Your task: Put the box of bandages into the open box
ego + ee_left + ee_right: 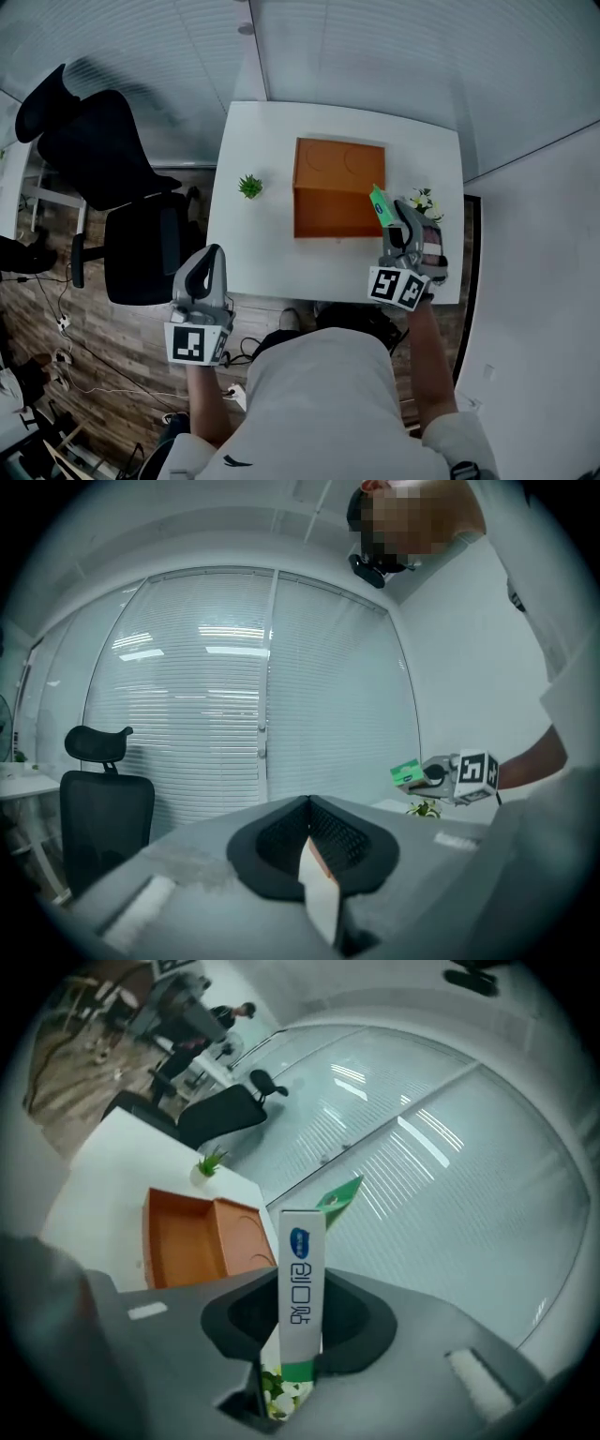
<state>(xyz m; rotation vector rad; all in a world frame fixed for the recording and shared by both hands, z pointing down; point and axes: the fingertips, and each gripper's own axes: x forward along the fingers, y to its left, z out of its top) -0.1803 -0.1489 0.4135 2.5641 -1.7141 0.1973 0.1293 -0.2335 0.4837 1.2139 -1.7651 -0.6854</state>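
Observation:
The orange open box point(339, 187) lies on the white table point(253, 253) with its lid folded back; in the right gripper view the orange box point(202, 1241) sits below and to the left. My right gripper point(390, 216) hovers at the box's right front corner, shut on the box of bandages point(379, 202). That white and green bandage box point(302, 1279) stands upright between the jaws of the right gripper point(298, 1340). My left gripper point(212, 258) is held off the table's front left edge. In its own view the left gripper point(314, 860) is tilted upward, jaws together with nothing between them.
A small green plant point(249, 186) stands left of the orange box. A flowering plant point(424, 202) stands at the table's right edge, beside my right gripper. A black office chair point(122, 206) is left of the table. Glass walls with blinds point(206, 696) lie beyond.

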